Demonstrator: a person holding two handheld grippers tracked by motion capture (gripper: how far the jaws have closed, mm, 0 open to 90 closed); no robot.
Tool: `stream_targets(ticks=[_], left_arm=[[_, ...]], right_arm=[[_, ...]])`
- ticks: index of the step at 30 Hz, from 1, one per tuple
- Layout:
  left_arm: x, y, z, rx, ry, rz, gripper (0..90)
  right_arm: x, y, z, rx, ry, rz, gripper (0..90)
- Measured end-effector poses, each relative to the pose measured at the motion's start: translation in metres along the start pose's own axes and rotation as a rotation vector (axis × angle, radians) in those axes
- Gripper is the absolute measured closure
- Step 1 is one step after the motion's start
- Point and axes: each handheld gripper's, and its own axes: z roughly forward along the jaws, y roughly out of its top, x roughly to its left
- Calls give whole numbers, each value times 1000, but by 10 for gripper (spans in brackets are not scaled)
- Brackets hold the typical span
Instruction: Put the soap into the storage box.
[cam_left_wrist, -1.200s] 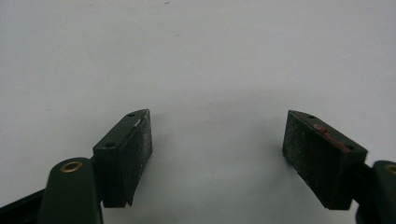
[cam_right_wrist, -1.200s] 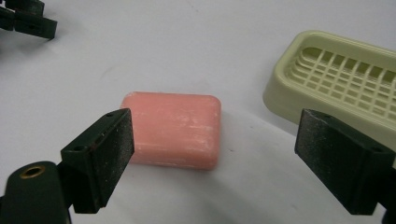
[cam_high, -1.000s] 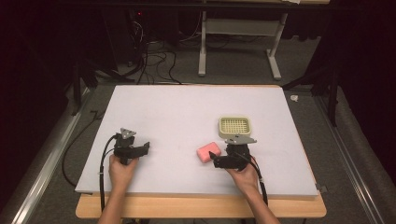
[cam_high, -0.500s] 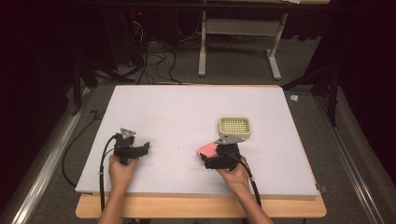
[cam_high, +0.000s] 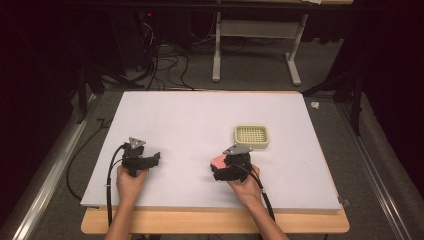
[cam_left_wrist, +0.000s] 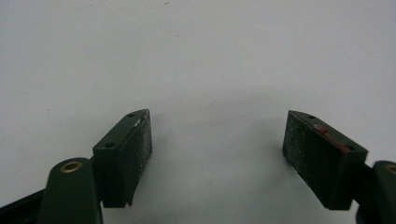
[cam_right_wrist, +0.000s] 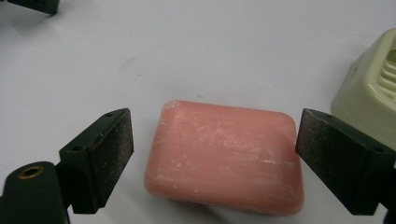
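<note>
A pink bar of soap (cam_right_wrist: 224, 156) lies flat on the white table board (cam_high: 200, 120). My right gripper (cam_right_wrist: 215, 137) is open around the soap: the left pad (cam_right_wrist: 109, 149) stands a little off it, and the right pad (cam_right_wrist: 327, 149) is at its end. From above, the right gripper (cam_high: 227, 169) covers most of the soap (cam_high: 218, 160). A pale green soap dish (cam_high: 251, 136) with a gridded top sits just behind and to the right. My left gripper (cam_high: 141, 161) rests at the front left, and its jaws (cam_left_wrist: 217, 140) are open over bare board.
The soap dish's rounded corner (cam_right_wrist: 371, 93) is close to my right pad. The left gripper's jaw tip (cam_right_wrist: 35, 5) shows at the far top left. The wooden table edge (cam_high: 215, 222) runs along the front, with metal rails and cables on the floor around it.
My right gripper has moved left over the soap, which now lies between its open jaws. The left gripper has stayed put.
</note>
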Motion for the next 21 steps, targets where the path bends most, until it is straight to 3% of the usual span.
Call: stream_targets(ticks=[21], left_arm=[[0, 0, 0, -1, -2, -2, 245]], right_arm=[[-2, -7, 21, 77, -17, 7, 120]])
